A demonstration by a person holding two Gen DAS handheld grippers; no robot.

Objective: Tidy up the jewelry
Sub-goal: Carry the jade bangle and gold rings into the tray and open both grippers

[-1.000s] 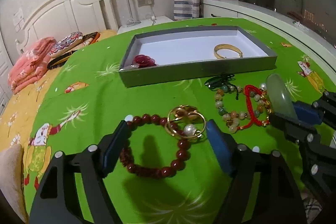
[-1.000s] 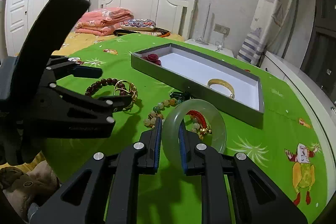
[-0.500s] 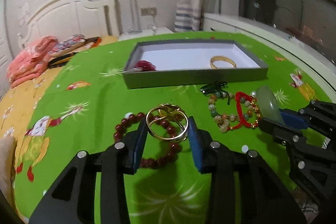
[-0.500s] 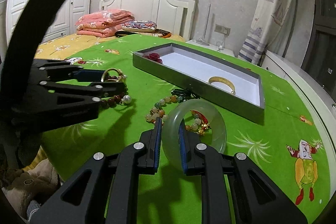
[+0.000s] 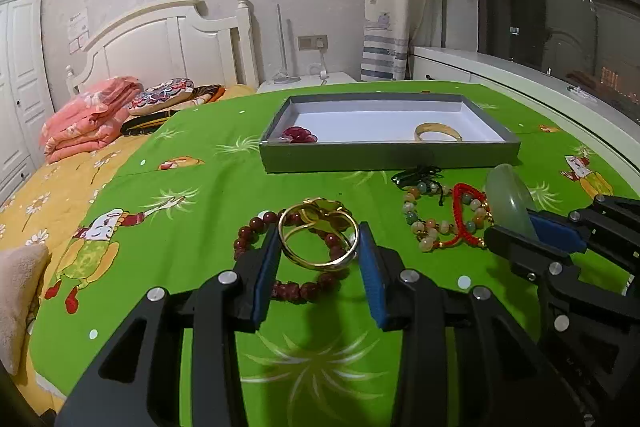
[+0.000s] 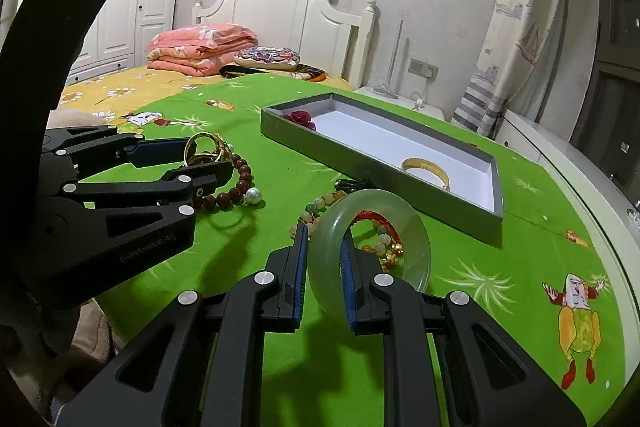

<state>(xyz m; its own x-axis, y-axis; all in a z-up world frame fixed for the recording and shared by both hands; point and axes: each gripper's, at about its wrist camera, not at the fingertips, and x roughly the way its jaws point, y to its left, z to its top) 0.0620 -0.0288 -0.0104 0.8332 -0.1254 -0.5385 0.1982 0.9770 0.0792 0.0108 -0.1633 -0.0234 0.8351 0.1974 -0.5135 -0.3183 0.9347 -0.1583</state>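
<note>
Jaws of the left gripper [image 5: 319, 259] are clamped on a gold bangle [image 5: 318, 241], its two blue pads pressing the ring's outer sides and holding it above the green bedspread [image 5: 200, 227]. Jaws of the right gripper [image 6: 323, 267] are narrow, pinching the wall of a pale jade bangle [image 6: 370, 247] that stands upright between them, one pad outside the ring and one inside it.

From the left wrist view, a dark red bead bracelet [image 5: 256, 227] lies on the bedspread directly under the gold bangle, and the jade bangle [image 5: 508, 203] appears edge-on at the right in the other gripper's pads. The right wrist view shows what that angle hides: a white pearl [image 6: 253, 195] lying beside the red beads [image 6: 236, 187], and the gold bangle [image 6: 204, 149] raised clear of them.

Between the two grippers, a multicoloured bead bracelet [image 5: 424, 223] and a red cord bracelet [image 5: 464, 215] lie tangled together, with a dark green cord [image 5: 416, 173] just beyond them.

Farther back sits the grey tray [image 5: 388, 155] with a white floor. Inside it a second gold bangle [image 5: 438, 133] rests toward the right end and a dark red flower brooch [image 5: 298, 135] lies in the left near corner.
</note>
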